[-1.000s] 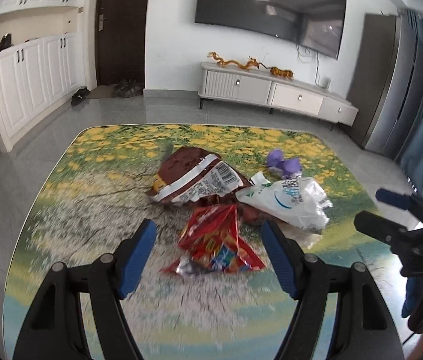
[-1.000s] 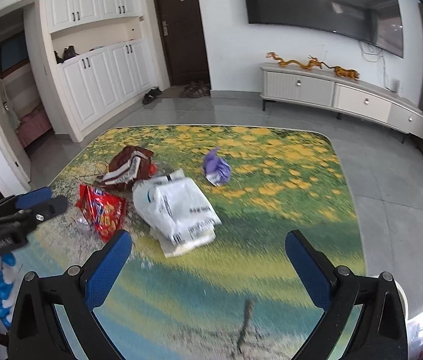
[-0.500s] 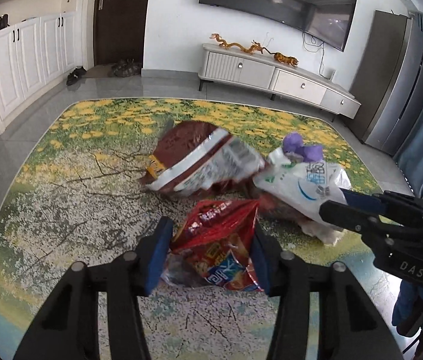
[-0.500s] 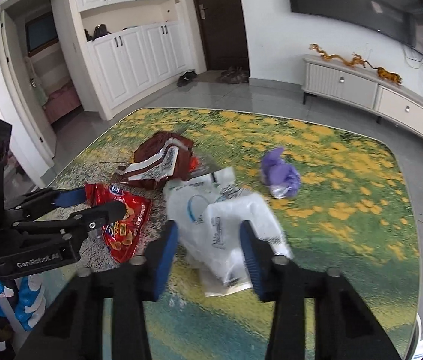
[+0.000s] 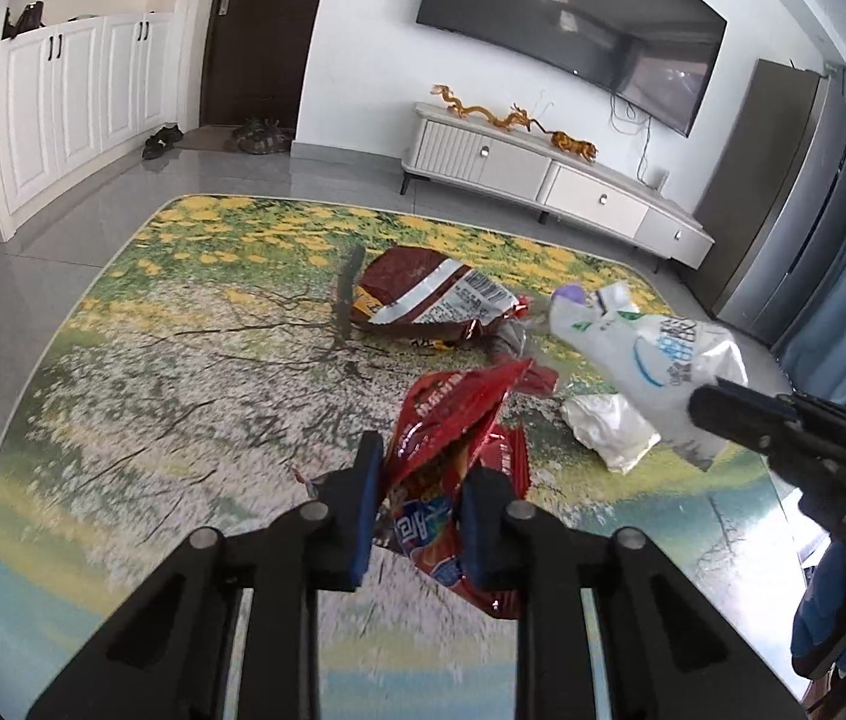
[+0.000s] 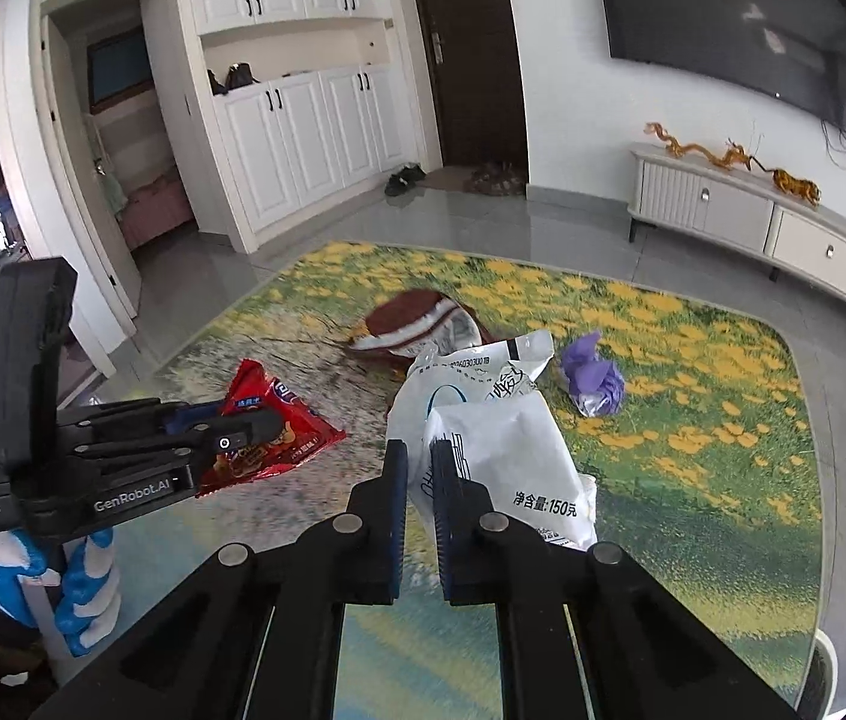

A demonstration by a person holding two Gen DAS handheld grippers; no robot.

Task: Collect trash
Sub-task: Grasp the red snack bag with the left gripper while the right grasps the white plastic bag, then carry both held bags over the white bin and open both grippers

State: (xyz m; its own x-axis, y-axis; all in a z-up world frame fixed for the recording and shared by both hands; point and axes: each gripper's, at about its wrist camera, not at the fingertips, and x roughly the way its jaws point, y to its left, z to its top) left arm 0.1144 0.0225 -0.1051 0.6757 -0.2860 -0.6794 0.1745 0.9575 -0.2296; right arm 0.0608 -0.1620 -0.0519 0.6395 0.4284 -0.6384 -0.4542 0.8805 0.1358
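Note:
A red snack bag (image 5: 453, 420) stands crumpled between the blue pads of my left gripper (image 5: 423, 480), whose jaws are closing and press on it. From the right wrist view that same red snack bag (image 6: 285, 420) hangs from the left gripper (image 6: 255, 420), just above the rug. My right gripper (image 6: 420, 468) is shut on the near edge of a white plastic bag (image 6: 495, 444). In the left wrist view the white plastic bag (image 5: 651, 354) is raised off the rug by the right gripper (image 5: 705, 402). A brown snack bag (image 5: 423, 294) and a purple wrapper (image 6: 594, 375) lie behind them.
All the trash sits on a flower-printed rug (image 5: 183, 360) on a grey tiled floor. A crumpled white wrapper (image 5: 609, 426) lies under the white bag. A low TV cabinet (image 5: 543, 174) lines the far wall, with shoes (image 5: 162, 138) near the door. A gloved hand (image 6: 81, 588) holds the left gripper.
Both grippers moved forward to the trash and closed, the left on the red snack bag, the right on the white plastic bag. Both bags now stand raised and crumpled.

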